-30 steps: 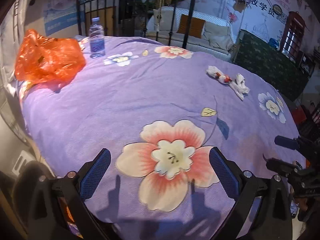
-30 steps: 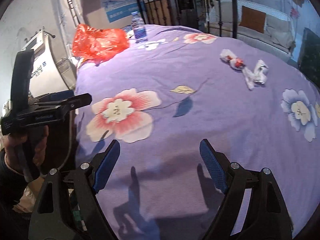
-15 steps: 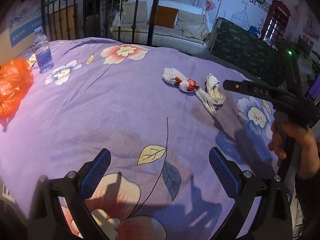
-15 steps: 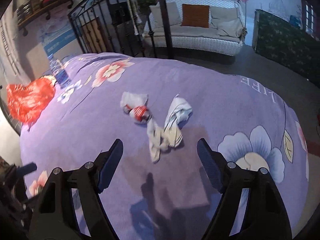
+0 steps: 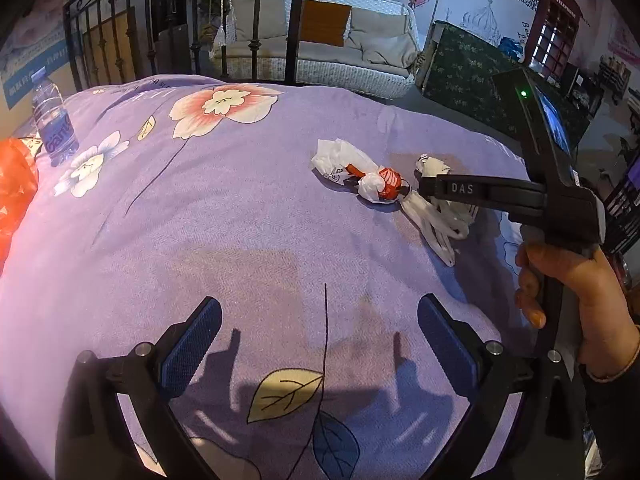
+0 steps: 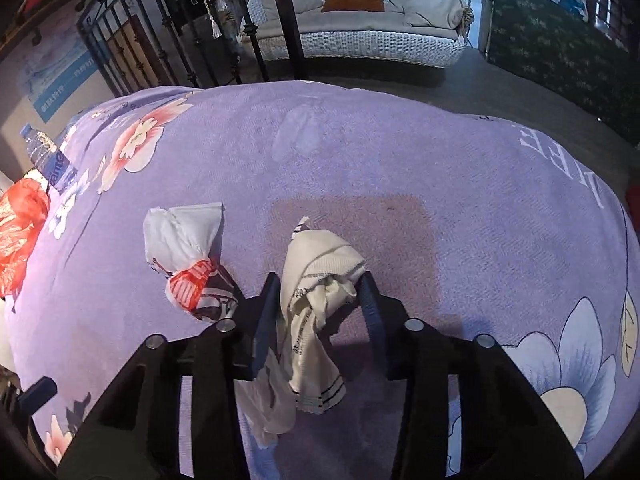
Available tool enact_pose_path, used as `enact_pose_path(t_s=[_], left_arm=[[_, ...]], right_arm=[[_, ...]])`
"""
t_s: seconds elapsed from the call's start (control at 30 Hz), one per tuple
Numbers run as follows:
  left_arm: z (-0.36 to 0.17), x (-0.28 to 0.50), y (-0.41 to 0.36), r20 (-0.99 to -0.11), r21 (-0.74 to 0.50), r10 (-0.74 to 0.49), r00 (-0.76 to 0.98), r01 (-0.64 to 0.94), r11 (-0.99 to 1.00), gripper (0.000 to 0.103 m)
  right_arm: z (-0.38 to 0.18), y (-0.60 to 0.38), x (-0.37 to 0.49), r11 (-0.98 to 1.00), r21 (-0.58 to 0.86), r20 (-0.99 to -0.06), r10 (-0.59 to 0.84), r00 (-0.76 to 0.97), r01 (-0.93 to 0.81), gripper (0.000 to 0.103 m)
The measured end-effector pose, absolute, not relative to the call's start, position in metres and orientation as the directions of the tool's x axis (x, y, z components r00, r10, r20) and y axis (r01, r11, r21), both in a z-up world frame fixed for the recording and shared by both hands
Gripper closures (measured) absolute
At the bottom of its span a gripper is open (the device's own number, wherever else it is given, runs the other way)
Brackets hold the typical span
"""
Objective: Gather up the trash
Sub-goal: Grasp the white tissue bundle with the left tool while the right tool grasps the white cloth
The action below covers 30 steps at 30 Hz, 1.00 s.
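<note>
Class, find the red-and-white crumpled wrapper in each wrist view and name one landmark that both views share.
Left wrist: red-and-white wrapper right of centre, beside the right gripper's tip.
Right wrist: wrapper left of centre, just left of the right gripper.
Shared landmark: water bottle at far left.

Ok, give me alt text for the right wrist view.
The right tool, its jaws just closing, straddles a crumpled white wrapper on a purple floral bedspread. A red-and-white wrapper lies just left; an orange bag and water bottle sit far left.
</note>
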<state>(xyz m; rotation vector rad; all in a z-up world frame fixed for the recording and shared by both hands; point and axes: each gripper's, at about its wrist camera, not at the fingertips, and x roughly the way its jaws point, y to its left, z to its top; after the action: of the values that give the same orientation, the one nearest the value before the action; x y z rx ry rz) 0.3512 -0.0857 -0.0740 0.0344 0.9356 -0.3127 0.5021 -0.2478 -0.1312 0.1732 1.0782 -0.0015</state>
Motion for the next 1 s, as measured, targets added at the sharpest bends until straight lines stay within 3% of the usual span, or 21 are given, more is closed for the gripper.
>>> enact_pose_path(t_s=[0.33,0.57,0.9,1.0], left_arm=[[-0.082,0.379,-0.106,-0.811,-0.077,-0.206,0.548,0.249,0.965,0.010],[-0.086,0.415,-0.123,-0.821,-0.132,-0.223,0.526,0.206,0.970,0.020],[-0.097,0.456,-0.156,-0.849,-0.167,-0.214,0.483,0.139,0.976,0.025],[-0.104,0.465,-0.169,-0.868,-0.118,-0.169,0.466,0.138,0.983,0.033]], right_arm=[[-0.112,-0.257,0.480,0.999,0.043,-0.843,0.022,0.537,0.027,0.073],[-0.094,-0.264,0.454,0.996,-0.083,-0.802,-0.057,0.594,-0.017,0.073],[-0.081,-0.295,0.417,0.999,-0.028,-0.795,-0.012,0.607,-0.018,0.073],[-0.078,-0.301,0.411,1.000,-0.009,-0.790,-0.001,0.613,-0.010,0.073]])
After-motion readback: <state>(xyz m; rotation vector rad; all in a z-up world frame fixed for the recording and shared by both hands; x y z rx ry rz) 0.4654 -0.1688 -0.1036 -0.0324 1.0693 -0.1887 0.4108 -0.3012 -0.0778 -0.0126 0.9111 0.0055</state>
